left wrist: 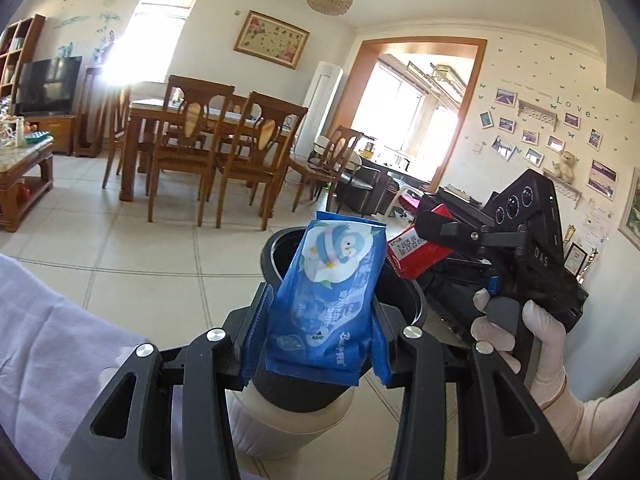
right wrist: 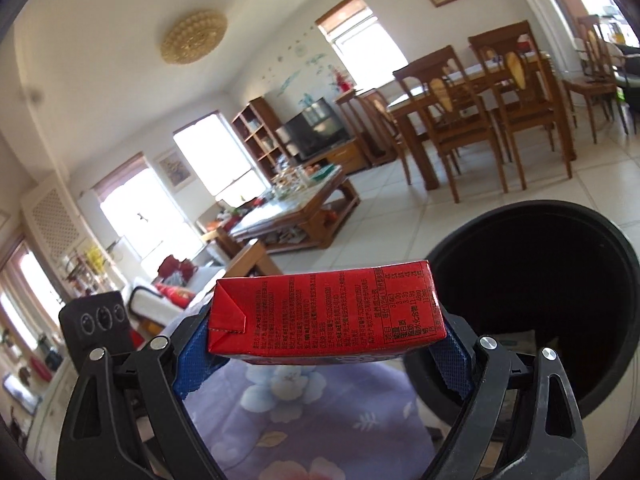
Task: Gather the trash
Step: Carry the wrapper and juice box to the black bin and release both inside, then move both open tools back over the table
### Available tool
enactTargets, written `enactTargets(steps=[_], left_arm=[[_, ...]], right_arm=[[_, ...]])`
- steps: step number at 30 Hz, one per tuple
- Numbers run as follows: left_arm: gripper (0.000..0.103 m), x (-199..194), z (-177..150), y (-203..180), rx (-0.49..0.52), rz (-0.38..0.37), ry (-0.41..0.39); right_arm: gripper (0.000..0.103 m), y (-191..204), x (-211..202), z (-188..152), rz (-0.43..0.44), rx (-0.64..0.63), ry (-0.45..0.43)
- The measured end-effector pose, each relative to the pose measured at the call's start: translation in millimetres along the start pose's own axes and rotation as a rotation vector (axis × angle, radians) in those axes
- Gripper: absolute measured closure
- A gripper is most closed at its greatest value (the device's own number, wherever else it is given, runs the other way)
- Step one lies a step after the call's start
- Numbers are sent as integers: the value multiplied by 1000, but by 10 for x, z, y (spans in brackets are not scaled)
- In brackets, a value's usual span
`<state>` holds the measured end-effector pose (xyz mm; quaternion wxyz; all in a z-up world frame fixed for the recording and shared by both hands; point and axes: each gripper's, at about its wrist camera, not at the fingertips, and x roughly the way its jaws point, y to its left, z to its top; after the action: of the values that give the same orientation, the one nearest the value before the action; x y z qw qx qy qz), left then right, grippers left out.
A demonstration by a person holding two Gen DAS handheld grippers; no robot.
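Note:
My left gripper [left wrist: 320, 320] is shut on a blue wet-wipe packet [left wrist: 332, 292] with a penguin picture, held upright just in front of and above the open black trash bin [left wrist: 280, 248]. My right gripper [right wrist: 320, 340] is shut on a red drink carton [right wrist: 324, 314], held flat just left of the bin's dark mouth [right wrist: 540, 272]. In the left wrist view the right gripper [left wrist: 430, 224] and its red carton [left wrist: 416, 252] hover at the bin's right side, with a white-gloved hand [left wrist: 536, 332] on its handle.
The bin has a white base [left wrist: 288, 420] and stands on a tiled floor [left wrist: 140, 248]. A wooden dining table with chairs [left wrist: 208, 136] stands behind, and a coffee table [right wrist: 296, 208] with clutter. A floral purple cloth [right wrist: 300, 408] lies below the right gripper.

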<state>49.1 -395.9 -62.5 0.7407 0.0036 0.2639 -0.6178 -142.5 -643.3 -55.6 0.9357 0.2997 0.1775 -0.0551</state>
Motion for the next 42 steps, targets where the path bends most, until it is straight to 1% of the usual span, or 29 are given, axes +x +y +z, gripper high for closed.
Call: enactTargets(steps=[4, 7, 9, 12, 16, 19, 21, 24, 29, 31, 33, 35, 37, 39, 42], left_arm=[[60, 538, 13, -111, -14, -53, 54], [60, 920, -11, -178, -14, -73, 107], [60, 1123, -58, -215, -16, -84, 141], [60, 1397, -91, -309, -3, -83, 187], [59, 1632, -155, -329, 25, -60, 241], [58, 1701, -219, -264, 15, -35, 278], [58, 1671, -243, -270, 26, -39, 274], [58, 1674, -247, -317, 58, -20, 286], [58, 1692, -256, -341, 67, -19, 281], [55, 1711, -240, -342, 69, -16, 279], [41, 1713, -223, -357, 71, -18, 275], [35, 1704, -208, -363, 76, 3, 268], [34, 1689, -198, -342, 65, 4, 263], [34, 1651, -195, -304, 56, 16, 257], [34, 1565, -203, -251, 40, 26, 241]], right_arm=[[14, -547, -240, 26, -136, 76, -74], [14, -856, -334, -44, -232, 111, -109], [14, -1021, -404, -114, -302, 99, -117], [14, -1156, -388, -212, -380, 52, -107], [14, -1233, -288, -363, -438, -28, -83], [14, -1262, -160, -439, -441, -64, -62], [14, -1256, -62, -470, -438, -74, -45], [14, -1324, 78, -513, -440, -79, -22], [14, -1308, 195, -569, -440, -94, 7], [13, -1273, 226, -539, -452, -110, 12], [13, -1261, 239, -533, -452, -111, 11], [13, -1262, 235, -545, -445, -105, 11], [13, -1230, 196, -576, -445, -105, 12], [7, -1216, 193, -580, -444, -113, 10], [6, -1193, 166, -569, -447, -113, 3]])
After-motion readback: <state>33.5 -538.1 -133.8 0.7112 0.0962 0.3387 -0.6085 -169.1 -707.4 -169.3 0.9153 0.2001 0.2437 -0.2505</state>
